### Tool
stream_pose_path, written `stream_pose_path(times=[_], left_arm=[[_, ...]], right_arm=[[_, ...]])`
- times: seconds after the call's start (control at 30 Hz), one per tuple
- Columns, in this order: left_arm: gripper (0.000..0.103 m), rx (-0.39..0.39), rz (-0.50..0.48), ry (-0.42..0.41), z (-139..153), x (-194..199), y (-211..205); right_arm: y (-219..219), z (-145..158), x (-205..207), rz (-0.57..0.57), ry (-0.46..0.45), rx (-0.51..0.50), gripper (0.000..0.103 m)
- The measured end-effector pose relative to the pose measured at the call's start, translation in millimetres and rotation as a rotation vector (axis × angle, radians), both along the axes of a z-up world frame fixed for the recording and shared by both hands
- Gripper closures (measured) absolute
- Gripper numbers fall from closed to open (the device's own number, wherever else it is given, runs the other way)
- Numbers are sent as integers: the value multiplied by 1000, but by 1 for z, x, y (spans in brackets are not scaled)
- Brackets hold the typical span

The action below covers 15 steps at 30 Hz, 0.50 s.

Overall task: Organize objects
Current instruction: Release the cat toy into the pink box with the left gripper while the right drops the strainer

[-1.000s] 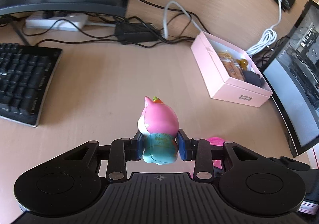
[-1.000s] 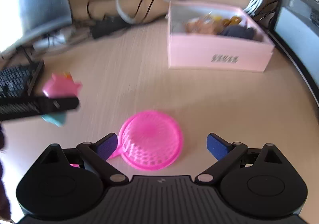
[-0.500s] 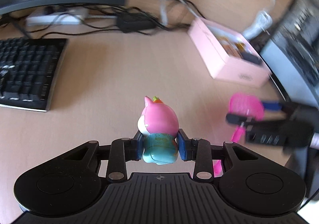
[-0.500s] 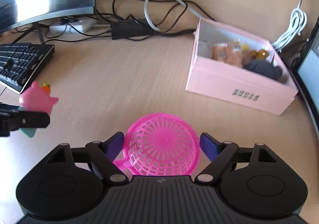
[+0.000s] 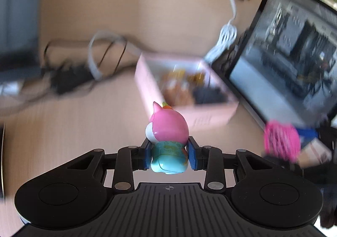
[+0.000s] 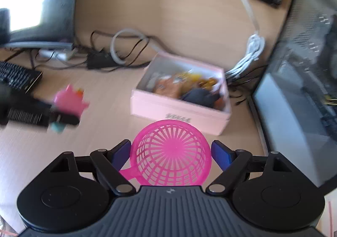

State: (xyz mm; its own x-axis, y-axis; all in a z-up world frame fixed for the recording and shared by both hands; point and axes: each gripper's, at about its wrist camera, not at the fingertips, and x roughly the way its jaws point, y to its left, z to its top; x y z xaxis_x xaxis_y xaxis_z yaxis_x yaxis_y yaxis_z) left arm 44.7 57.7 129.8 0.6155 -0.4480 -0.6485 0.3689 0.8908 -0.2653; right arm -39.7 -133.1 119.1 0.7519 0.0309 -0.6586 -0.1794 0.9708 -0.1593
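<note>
Ahead, the open pink cardboard box [image 6: 181, 108] sits crowded on the counter [image 6: 101, 97]. The right gripper [image 6: 171, 152] cradles a pink plastic mesh basket [image 6: 170, 154]; whether its fingers pinch is unclear. The left gripper [image 5: 169, 153] clamps a pink-and-teal toy figurine [image 5: 168, 133], which may snag.

Both fisheye cameras sit just behind their own fingers, above the wooden desk [image 6: 105, 102], looking forward and down toward the back wall. The left wrist view is smeared by blur. Both views share the open pink box [image 5: 185, 91] [image 6: 181, 97], each from near.
</note>
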Motion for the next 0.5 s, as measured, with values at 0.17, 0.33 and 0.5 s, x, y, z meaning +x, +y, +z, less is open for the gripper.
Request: stream_pose_path(times=[0.17, 0.33, 0.5], left_arm=[[66, 5, 42, -93, 38, 54, -42], [65, 12, 89, -88, 39, 110, -79], [63, -70, 118, -47, 7, 150, -102]], right_arm=[[-40, 14, 1, -18, -52, 9, 20], [-73, 10, 9, -23, -59, 49, 20], [-95, -7, 17, -18, -40, 90, 20]])
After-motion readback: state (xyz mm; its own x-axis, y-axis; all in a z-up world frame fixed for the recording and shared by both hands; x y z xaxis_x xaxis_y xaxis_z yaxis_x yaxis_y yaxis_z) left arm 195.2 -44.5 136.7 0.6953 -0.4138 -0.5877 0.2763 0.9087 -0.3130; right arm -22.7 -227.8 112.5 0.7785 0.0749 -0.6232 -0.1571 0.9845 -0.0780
